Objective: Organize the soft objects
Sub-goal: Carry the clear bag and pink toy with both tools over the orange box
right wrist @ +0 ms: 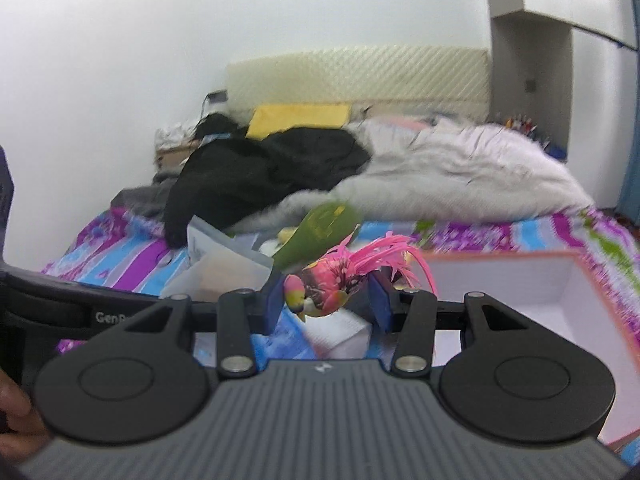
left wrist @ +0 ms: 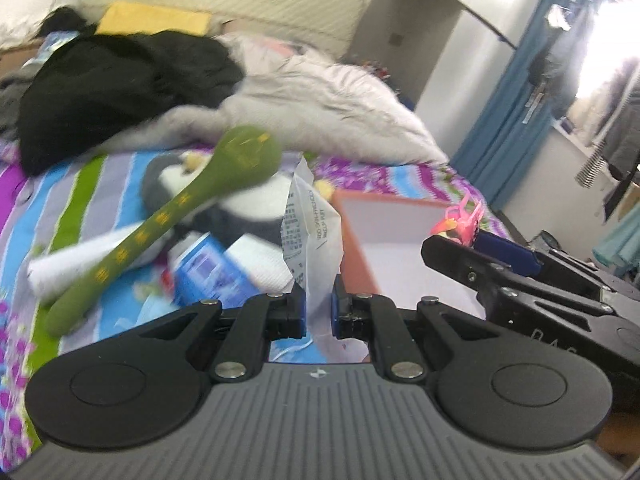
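Note:
My left gripper [left wrist: 319,312] is shut on a translucent plastic packet [left wrist: 310,224] with printed text, held above the bed. My right gripper [right wrist: 326,300] is shut on a pink feathered toy bird [right wrist: 328,280], held beside an orange-rimmed white box [right wrist: 520,280]. The bird [left wrist: 462,220] and the right gripper's fingers [left wrist: 460,256] also show in the left wrist view, over the box [left wrist: 384,248]. A green plush snake [left wrist: 160,220] lies across a black-and-white plush penguin [left wrist: 240,196]. The snake's head [right wrist: 320,228] shows behind the bird.
The bed has a striped purple-blue sheet [left wrist: 100,176]. A black garment [left wrist: 120,88] and a grey fluffy blanket [left wrist: 320,100] lie piled farther back. A blue-white pack [left wrist: 208,276] and a white roll [left wrist: 72,264] lie near the snake. A blue curtain [left wrist: 508,92] hangs on the right.

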The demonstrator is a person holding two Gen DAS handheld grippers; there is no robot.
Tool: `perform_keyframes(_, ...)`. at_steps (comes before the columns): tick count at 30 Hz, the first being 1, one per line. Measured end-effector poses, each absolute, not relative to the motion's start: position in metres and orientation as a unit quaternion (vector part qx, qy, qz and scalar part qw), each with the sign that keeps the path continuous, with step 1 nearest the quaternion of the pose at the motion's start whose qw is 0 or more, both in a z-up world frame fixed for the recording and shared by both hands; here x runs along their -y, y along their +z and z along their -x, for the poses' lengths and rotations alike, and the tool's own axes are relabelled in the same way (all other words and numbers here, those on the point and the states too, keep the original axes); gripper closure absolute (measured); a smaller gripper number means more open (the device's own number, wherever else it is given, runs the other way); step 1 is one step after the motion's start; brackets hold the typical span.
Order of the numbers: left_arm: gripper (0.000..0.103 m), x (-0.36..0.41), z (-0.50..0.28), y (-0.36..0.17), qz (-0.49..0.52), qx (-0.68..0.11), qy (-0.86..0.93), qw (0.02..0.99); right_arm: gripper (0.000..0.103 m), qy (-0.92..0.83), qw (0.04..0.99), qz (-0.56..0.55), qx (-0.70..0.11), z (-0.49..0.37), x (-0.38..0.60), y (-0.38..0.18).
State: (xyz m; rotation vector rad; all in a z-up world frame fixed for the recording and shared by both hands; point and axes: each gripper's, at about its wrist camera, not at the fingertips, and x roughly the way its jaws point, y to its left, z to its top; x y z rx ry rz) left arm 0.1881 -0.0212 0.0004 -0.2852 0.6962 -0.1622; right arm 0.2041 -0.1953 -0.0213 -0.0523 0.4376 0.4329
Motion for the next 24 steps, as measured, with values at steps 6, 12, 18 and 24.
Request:
perform_keyframes(6, 0.090, 0.058, -0.221, 0.023, 0.120, -0.336, -0.119, 0.927, 0.054, 0.164, 0.963, 0.021, -0.212, -0.217, 0.226, -0.005)
perform_keyframes(12, 0.090, 0.105, -0.255, 0.013, 0.104, -0.374, -0.159, 0.908, 0.054, 0.120, 0.960, -0.007, -0.254, -0.237, 0.266, -0.015)
perform_keyframes(18, 0.090, 0.141, -0.290, -0.032, 0.097, -0.439, -0.183, 0.874, 0.054, 0.081, 0.948, -0.011, -0.307, -0.254, 0.300, -0.044)
perform_keyframes(24, 0.090, 0.170, -0.310, -0.064, 0.075, -0.476, -0.187, 0.856, 0.054, 0.056, 0.936, -0.024, -0.346, -0.263, 0.326, -0.070)
